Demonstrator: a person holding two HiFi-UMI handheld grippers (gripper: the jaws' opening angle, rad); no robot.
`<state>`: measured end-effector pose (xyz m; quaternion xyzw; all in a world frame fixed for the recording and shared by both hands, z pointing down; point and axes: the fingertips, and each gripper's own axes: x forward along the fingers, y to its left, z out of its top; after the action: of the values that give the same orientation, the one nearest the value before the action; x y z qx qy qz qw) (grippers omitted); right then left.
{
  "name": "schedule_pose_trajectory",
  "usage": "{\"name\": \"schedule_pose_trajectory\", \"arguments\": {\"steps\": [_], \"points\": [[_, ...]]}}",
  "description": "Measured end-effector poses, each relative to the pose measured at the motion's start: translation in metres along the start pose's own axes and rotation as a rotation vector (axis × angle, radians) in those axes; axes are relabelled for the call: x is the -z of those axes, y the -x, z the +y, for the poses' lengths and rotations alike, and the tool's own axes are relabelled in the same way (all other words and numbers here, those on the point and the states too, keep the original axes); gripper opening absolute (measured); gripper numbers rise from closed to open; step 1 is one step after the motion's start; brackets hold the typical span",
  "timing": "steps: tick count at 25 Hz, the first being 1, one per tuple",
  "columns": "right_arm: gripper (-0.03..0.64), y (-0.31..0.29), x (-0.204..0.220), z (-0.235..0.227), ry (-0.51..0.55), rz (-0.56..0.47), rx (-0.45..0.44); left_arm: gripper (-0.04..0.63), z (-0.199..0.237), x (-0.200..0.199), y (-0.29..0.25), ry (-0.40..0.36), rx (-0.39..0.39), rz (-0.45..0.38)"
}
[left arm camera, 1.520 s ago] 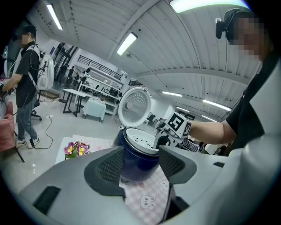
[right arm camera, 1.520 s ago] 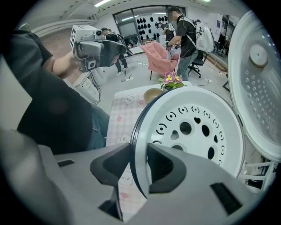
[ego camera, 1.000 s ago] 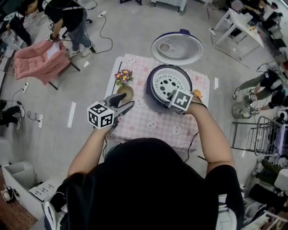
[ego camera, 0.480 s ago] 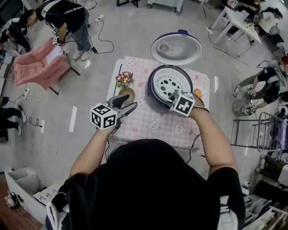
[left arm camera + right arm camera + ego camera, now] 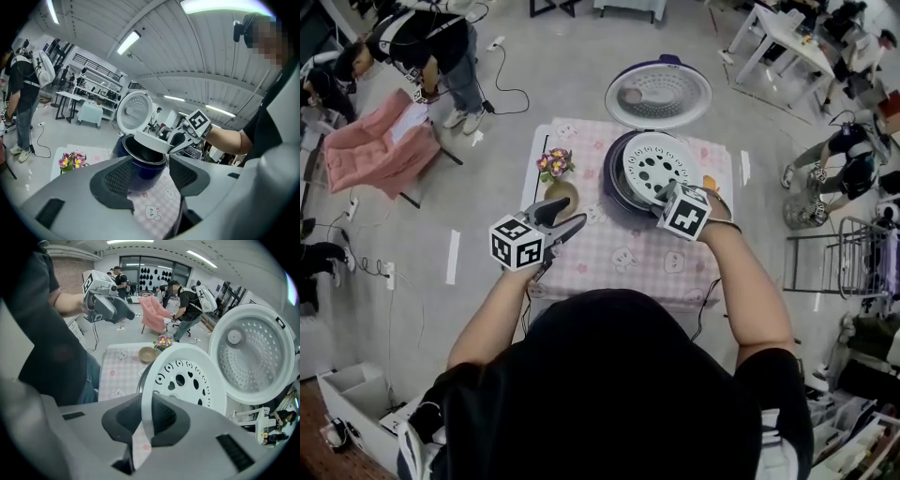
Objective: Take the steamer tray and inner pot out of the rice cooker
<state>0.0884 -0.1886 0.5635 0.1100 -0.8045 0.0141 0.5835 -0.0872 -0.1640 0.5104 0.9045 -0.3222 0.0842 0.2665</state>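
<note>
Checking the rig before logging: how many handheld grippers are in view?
2. The left gripper hovers over the left side of the table, jaws open, empty; the right gripper grips the rim of the steamer tray above the rice cooker. None seems hidden.

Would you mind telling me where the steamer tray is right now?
In the head view the steamer tray is right of centre, tilted above the rice cooker, its near rim gripped by the right gripper.

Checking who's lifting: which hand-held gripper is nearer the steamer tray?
Right. The right hand-held gripper grips the steamer tray by its rim; the left hand-held gripper hangs open, off to its left.
</note>
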Motion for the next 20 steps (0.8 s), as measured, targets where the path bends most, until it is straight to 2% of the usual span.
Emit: {"name": "schedule_pose_trajectory", "arguments": {"steps": [11, 20], "points": [[0.032, 0.024, 0.034, -0.005, -0.112, 0.011, 0.107, 0.265, -0.013, 0.003, -0.014, -0.024, 0.068, 0.027], [0.032, 0.040, 0.088, 0.006, -0.214, 0.082, 0.192, 0.265, -0.032, 0.008, -0.037, -0.056, 0.151, 0.073]]}}
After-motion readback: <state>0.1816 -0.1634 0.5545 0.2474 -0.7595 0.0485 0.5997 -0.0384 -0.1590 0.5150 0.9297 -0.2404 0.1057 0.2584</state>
